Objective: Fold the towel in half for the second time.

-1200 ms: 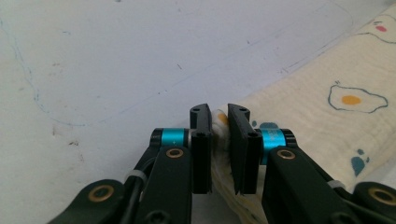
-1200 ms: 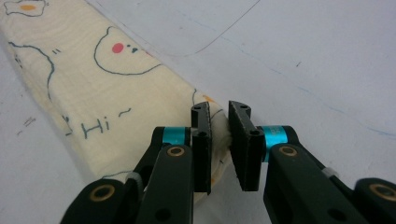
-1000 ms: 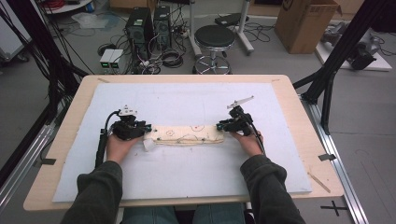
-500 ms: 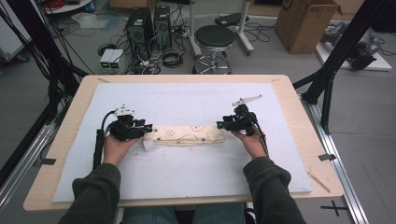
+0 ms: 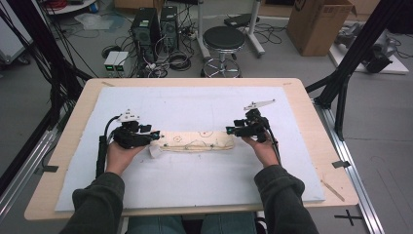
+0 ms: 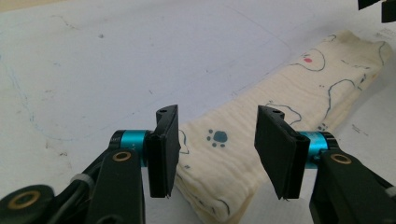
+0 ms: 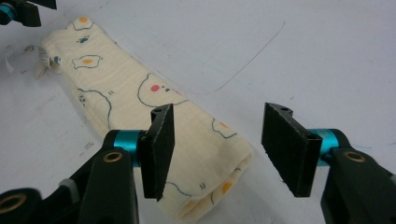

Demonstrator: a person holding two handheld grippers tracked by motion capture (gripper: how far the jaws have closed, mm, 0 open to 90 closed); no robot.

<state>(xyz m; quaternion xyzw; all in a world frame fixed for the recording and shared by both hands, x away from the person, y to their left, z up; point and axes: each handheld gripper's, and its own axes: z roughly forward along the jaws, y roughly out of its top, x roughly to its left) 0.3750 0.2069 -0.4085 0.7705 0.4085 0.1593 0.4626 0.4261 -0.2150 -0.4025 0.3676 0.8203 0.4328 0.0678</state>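
A cream cloth (image 5: 197, 141) printed with bears, paws and eggs lies folded into a long strip across the white mat (image 5: 195, 97). My left gripper (image 5: 155, 136) is at its left end and my right gripper (image 5: 229, 130) at its right end. In the left gripper view the jaws (image 6: 218, 113) stand apart, just above the cloth's end (image 6: 280, 93), and the pads do not press on it. In the right gripper view the jaws (image 7: 219, 111) are also apart over the other end (image 7: 121, 88). Both pairs of jaws have just been opening. Each view shows the other gripper far off at the cloth's opposite end.
A small white tag (image 5: 155, 152) sticks out at the cloth's left end. The mat covers most of the wooden table (image 5: 311, 146). Beyond the far edge stand a black stool (image 5: 223, 39), computer cases and a cardboard box (image 5: 319, 22). Black frame poles flank the table.
Both grippers' jaws have spread wider at the cloth's ends. The left gripper has lifted slightly. The cloth lies still on the mat.
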